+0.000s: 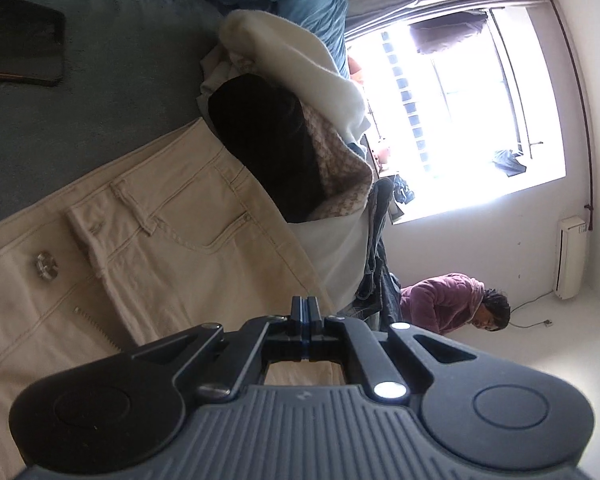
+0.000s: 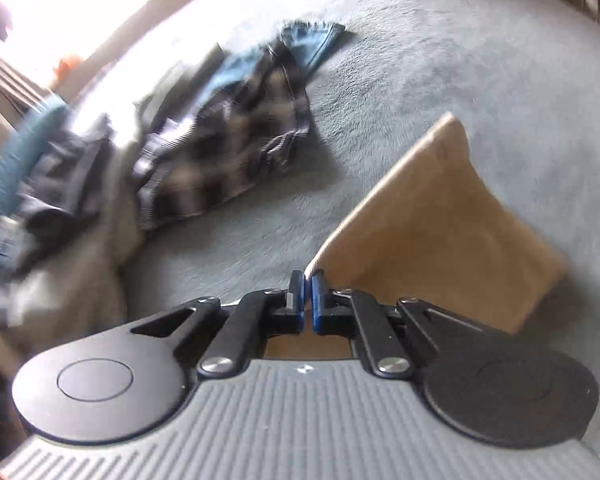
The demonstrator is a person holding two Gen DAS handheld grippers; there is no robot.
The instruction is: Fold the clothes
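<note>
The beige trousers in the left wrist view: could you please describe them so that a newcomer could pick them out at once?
Start from the grey-green bed cover and look in front of the left hand-held gripper. The beige trousers lie there, beside a heap of clothes. Their clear button, open zip, belt loops and stitched pocket set them apart from the black, white and chequered pieces in the heap.

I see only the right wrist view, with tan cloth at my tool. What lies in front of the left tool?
Observer: The waistband of beige cotton trousers, with a clear round button.
Operator: Is the left tool open there?
Observer: No, the left tool is shut over the trousers' edge. I cannot confirm a grip.
Operator: Is anything else lying near?
Observer: Yes, a black flat rectangular device lies on the grey blanket, beyond the waistband.
</note>
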